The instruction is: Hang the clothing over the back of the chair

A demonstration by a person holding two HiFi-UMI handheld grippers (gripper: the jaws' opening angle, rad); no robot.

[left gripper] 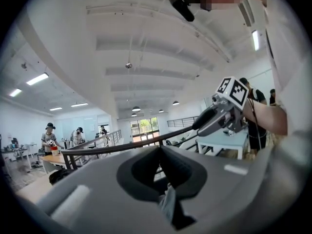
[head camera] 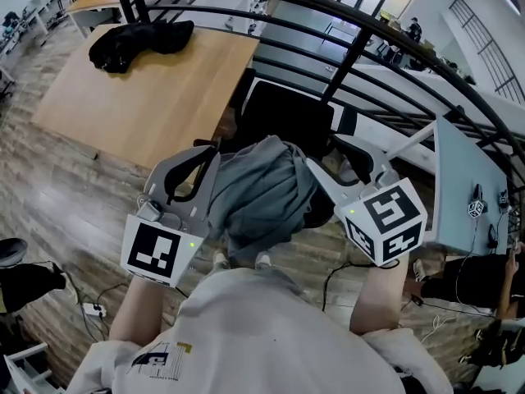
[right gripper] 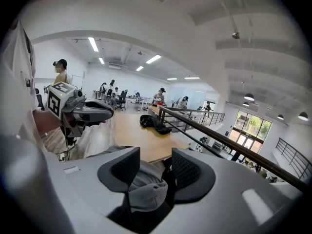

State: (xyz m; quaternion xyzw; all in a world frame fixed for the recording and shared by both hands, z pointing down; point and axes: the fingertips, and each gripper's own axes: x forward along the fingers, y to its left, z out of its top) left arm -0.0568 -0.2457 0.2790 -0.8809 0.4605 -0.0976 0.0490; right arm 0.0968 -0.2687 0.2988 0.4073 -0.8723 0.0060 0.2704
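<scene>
A bunched grey garment (head camera: 262, 195) hangs in the air between my two grippers, above a black office chair (head camera: 287, 113) whose back is partly hidden by it. My left gripper (head camera: 197, 167) is at the garment's left side. In the left gripper view its jaws (left gripper: 160, 152) stand nearly together, with a strip of grey cloth (left gripper: 168, 204) pinched low between them. My right gripper (head camera: 336, 161) is at the garment's right side. In the right gripper view its jaws (right gripper: 155, 160) stand partly apart, and a thick grey fold (right gripper: 141, 189) fills most of the gap.
A wooden table (head camera: 164, 80) to the far left carries a black garment (head camera: 135, 43). A dark curved railing (head camera: 369, 35) runs behind the chair. At the right is a white desk (head camera: 467, 179). Cables lie on the wood floor (head camera: 90, 306). Several people stand far off.
</scene>
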